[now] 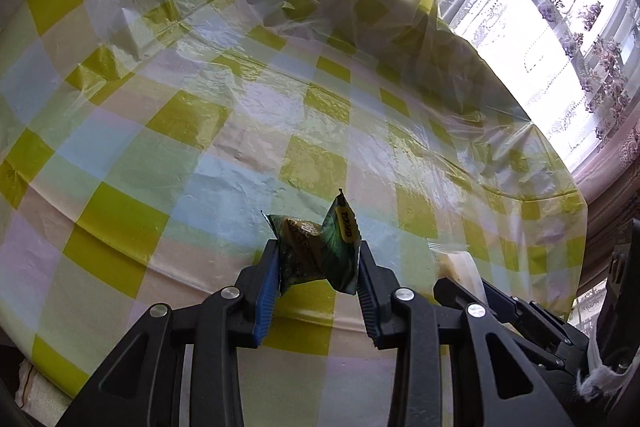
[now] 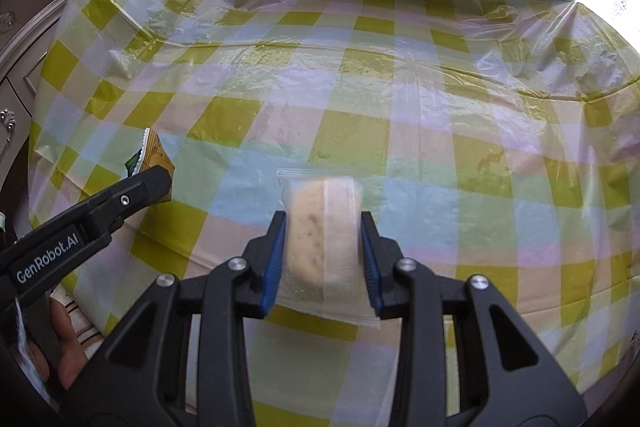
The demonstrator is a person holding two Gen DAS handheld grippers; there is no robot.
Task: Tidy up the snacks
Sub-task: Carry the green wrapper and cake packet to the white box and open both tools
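Clear pouch (image 2: 324,239) holds a pale biscuit (image 2: 306,239).

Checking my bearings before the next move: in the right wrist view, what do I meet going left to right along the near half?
Hand → left gripper with green-yellow packet → right gripper clamping clear-wrapped cookie → bare checked tablecloth.

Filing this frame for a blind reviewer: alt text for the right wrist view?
The right gripper grips a clear packet holding a pale cookie, above a yellow-checked tablecloth. At left, the left gripper holds a green-and-yellow snack packet.
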